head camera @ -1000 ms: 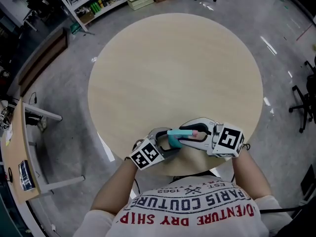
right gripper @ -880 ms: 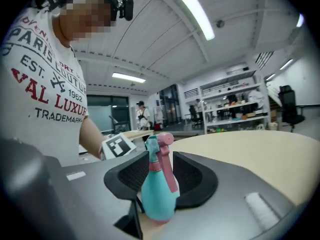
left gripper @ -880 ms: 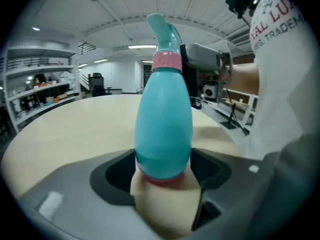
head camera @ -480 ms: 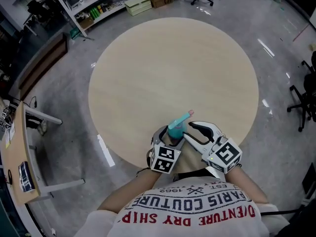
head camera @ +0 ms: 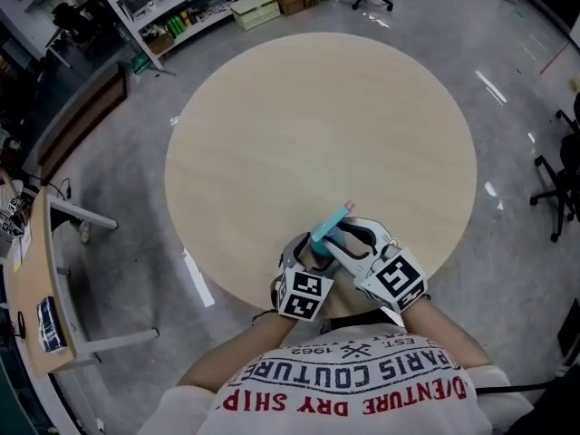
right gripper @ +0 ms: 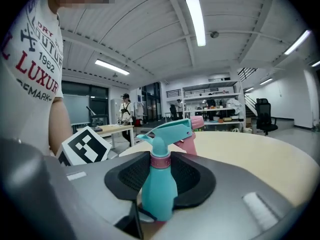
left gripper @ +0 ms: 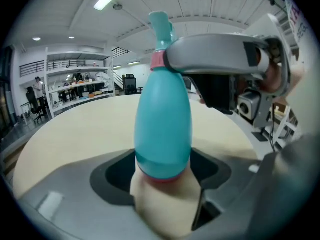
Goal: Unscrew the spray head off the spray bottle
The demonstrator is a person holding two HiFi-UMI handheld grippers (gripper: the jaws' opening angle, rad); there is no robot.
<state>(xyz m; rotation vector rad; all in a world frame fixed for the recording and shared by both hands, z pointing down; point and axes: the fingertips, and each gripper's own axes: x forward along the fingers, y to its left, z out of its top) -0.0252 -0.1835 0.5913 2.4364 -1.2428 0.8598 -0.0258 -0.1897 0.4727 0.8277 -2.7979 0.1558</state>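
Observation:
A teal spray bottle with a teal spray head is held just above the near edge of the round table. My left gripper is shut on the bottle's lower body. My right gripper comes in from the right, and its jaws are closing around the pink collar under the spray head. In the right gripper view the collar sits between the dark pads, with the trigger head and its pink nozzle tip pointing away.
The beige table top stretches away beyond the bottle. Shelving with boxes stands at the far left, a side desk at the left and office chairs at the right. People stand far off in both gripper views.
The left gripper has turned, so the bottle's nozzle now points away instead of to the right. The right gripper let go, drew back, then came in again onto the neck.

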